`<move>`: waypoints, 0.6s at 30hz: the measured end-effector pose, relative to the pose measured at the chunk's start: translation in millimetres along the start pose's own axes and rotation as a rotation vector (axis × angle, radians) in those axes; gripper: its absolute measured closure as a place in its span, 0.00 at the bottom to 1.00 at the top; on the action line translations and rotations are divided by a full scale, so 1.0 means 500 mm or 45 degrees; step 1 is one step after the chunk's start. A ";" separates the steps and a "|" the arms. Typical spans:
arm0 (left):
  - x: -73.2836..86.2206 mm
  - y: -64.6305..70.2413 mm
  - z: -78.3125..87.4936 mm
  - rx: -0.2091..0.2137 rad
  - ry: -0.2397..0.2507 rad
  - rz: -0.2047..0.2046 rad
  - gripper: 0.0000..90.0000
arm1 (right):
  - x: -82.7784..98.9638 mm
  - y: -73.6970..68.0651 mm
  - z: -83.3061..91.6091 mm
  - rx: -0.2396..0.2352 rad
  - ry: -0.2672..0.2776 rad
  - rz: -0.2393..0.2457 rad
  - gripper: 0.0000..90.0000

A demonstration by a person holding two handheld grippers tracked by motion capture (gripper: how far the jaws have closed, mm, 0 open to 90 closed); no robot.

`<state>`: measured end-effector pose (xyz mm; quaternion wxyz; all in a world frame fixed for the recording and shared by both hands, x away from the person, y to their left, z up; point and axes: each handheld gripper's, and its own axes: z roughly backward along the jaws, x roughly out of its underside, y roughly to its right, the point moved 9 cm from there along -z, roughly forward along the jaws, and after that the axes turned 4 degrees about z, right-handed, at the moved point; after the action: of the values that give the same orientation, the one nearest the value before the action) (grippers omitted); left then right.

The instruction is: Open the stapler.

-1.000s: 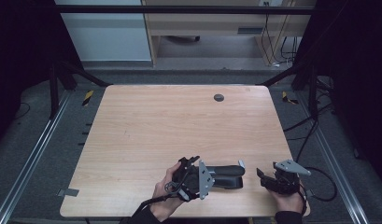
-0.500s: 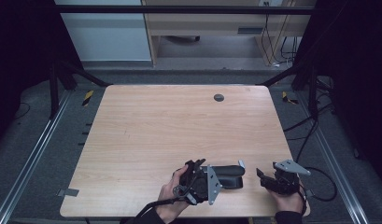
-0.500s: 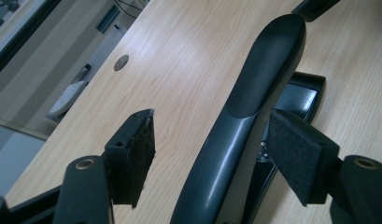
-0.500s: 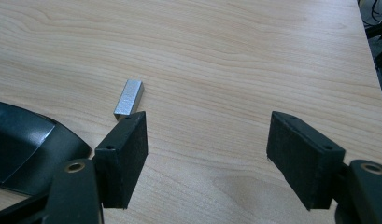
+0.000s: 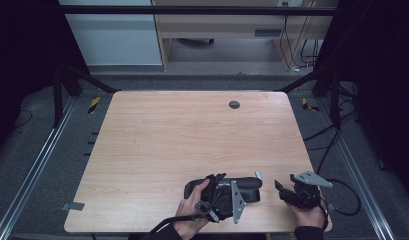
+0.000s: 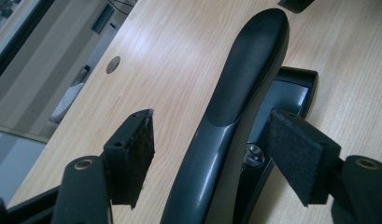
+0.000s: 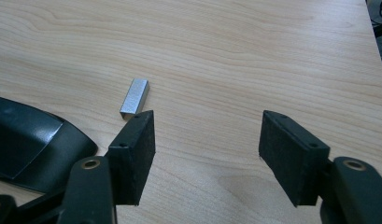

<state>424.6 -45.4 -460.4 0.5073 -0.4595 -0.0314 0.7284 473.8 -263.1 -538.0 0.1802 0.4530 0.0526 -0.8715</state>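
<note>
**Black stapler between the left tool's spread pads**

Black and glossy, the stapler [image 6: 244, 93] lies near the front edge of the wooden counter [image 5: 182, 135]. The left tool [image 6: 212, 154] straddles its arm, pads spread and not pressing on it. The right tool [image 7: 207, 154] sits just beside the stapler's end, its jaws wide though they have just been closing a little, nothing between them. A small strip of staples [image 7: 134, 97] lies on the wood just past its near pad.
</note>
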 end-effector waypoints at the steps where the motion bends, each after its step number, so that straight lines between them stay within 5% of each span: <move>1: -0.001 0.002 -0.002 -0.002 0.001 -0.004 0.35 | 0.000 -0.001 0.000 -0.002 -0.001 0.000 0.42; 18: -0.018 0.027 -0.031 -0.014 -0.032 -0.095 0.34 | 0.001 -0.007 0.001 -0.036 -0.008 0.014 0.50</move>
<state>426.4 -65.5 -470.4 0.5311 -0.4516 -0.0586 0.7145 471.7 -259.9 -538.5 0.1917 0.4479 0.0618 -0.8711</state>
